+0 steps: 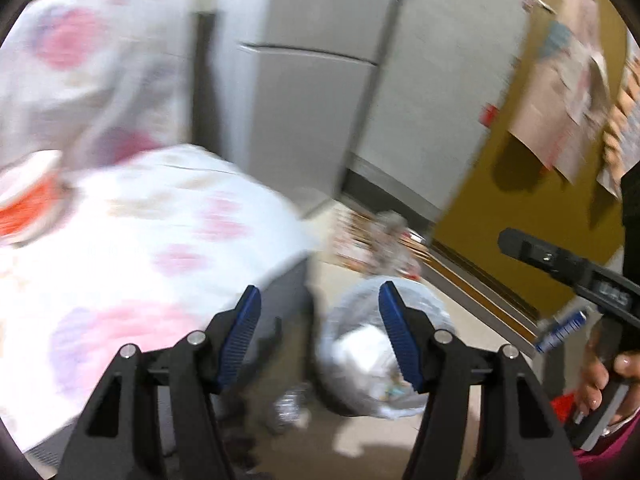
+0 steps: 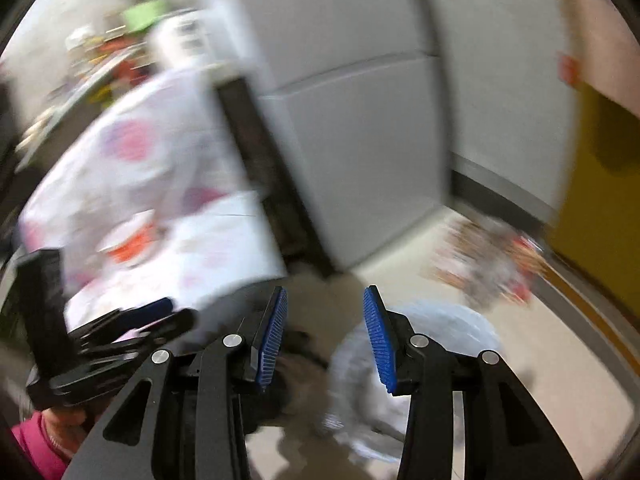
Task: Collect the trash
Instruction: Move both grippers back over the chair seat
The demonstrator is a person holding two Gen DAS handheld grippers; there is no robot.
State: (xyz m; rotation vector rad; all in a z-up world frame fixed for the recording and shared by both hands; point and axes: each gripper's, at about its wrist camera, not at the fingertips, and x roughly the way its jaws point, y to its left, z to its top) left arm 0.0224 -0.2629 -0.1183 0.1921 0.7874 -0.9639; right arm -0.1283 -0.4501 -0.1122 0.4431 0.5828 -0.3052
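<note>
Pale beige flooring (image 1: 460, 412) is recorded below a tall grey metal cabinet (image 1: 312, 92), which is taken as the landmark; both views are heavily blurred. To the left of the cabinet, a white cloth with pink and purple floral print (image 1: 132, 248) is seen draped over furniture, and a white and orange container (image 1: 28, 200) is noted on it, its kind not readable. To the right of the cabinet, a mustard-yellow wall (image 1: 500, 208) is observed, with papers (image 1: 560, 92) pinned on it.

At the foot of the cabinet, on the floor, a translucent grey plastic trash bag with white crumpled contents (image 1: 360, 364) is located. Beyond the bag, nearer the cabinet base, a loose heap of mixed litter (image 1: 380, 240) is seen; its items cannot be told apart.

The left gripper (image 1: 318, 328) is held above the bag with its blue ribbed pads well apart; nothing is clamped between them. The right gripper (image 2: 324, 332) is likewise parted, more narrowly, with nothing between its pads, and the bag (image 2: 440, 344) lies below it. A hand (image 1: 604, 380) with a pink sleeve is visible on the right gripper's handle.
</note>
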